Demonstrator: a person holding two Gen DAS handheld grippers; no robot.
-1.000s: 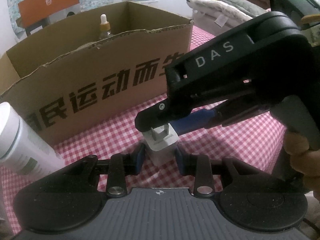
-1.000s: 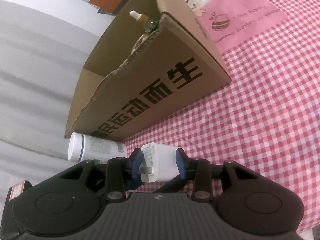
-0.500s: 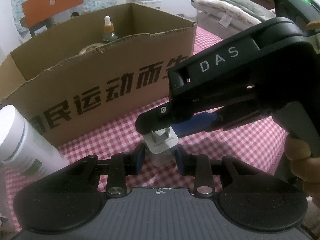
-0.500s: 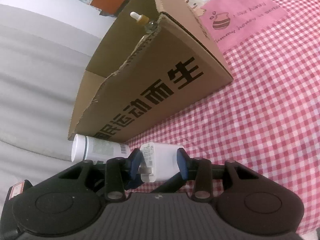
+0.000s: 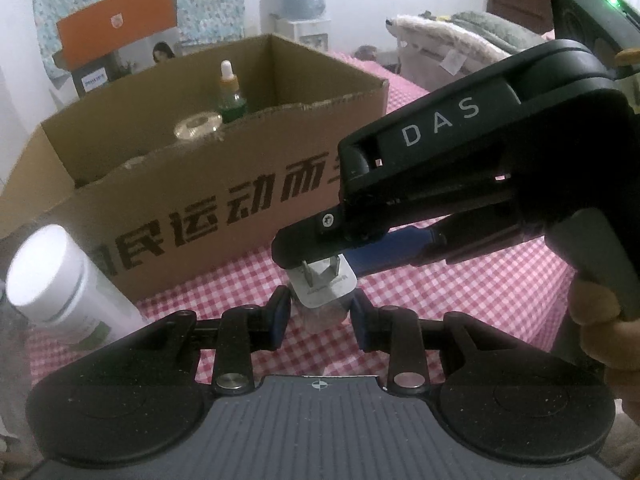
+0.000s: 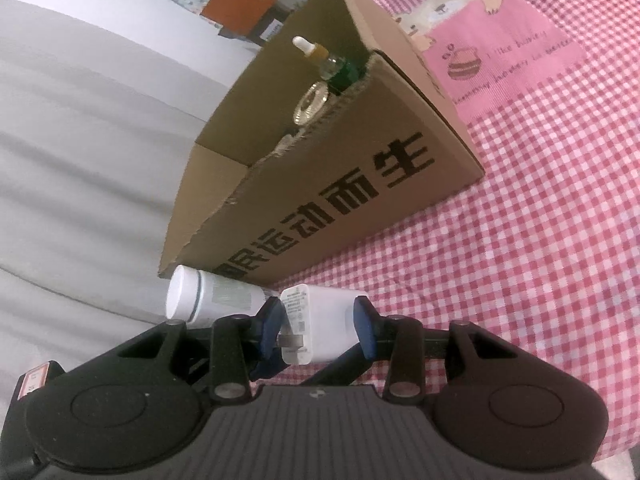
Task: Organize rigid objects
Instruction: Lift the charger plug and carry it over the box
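Right gripper (image 6: 318,326) clamps the white charger (image 6: 320,326) – left fingers (image 5: 278,314) flank it, contact unclear – near the box's (image 5: 200,196) torn edge.

Right gripper (image 5: 320,264) was matte black, white "DAS" lettering, silver screw, green LED; blue finger pads (image 6: 365,324); bare-skinned hand (image 5: 600,320).
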